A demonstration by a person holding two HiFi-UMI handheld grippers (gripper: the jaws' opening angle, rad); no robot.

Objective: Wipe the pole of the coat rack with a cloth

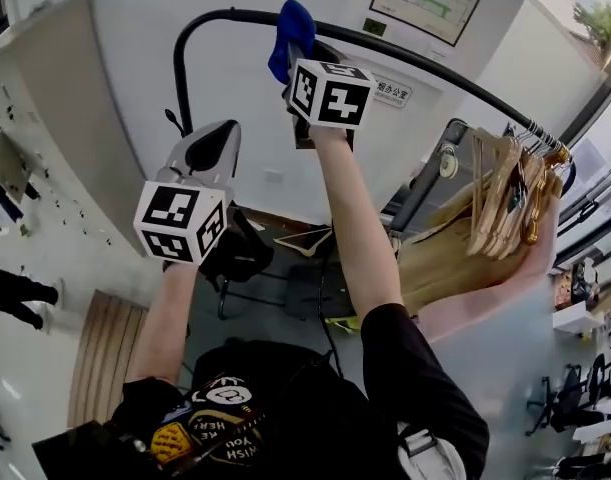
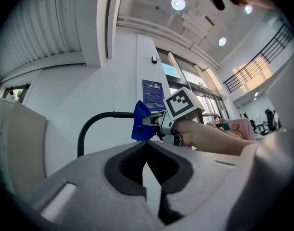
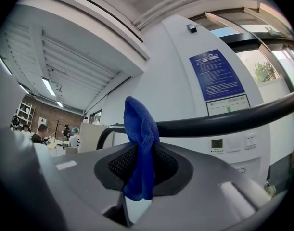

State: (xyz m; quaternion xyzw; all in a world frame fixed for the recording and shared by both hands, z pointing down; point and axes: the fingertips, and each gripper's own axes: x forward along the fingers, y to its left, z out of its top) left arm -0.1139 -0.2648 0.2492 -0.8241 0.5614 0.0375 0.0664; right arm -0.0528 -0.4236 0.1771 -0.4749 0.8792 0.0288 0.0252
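The coat rack's black pole (image 1: 405, 58) curves from an upright at the left across the top to the right. A blue cloth (image 1: 290, 33) is draped against the pole, and my right gripper (image 1: 303, 63) is shut on it, pressing it to the bar. In the right gripper view the blue cloth (image 3: 142, 143) hangs between the jaws with the pole (image 3: 223, 120) running right behind it. My left gripper (image 1: 217, 146) hangs lower and left of the pole, its jaws closed with nothing in them. The left gripper view shows the cloth (image 2: 141, 121) and the pole (image 2: 96, 121) ahead.
Several wooden hangers (image 1: 510, 193) hang at the right end of the rack. A white wall with a blue notice (image 3: 216, 73) stands behind the pole. A black chair (image 1: 240, 253) sits on the floor below, and a white cabinet (image 1: 45, 128) stands at the left.
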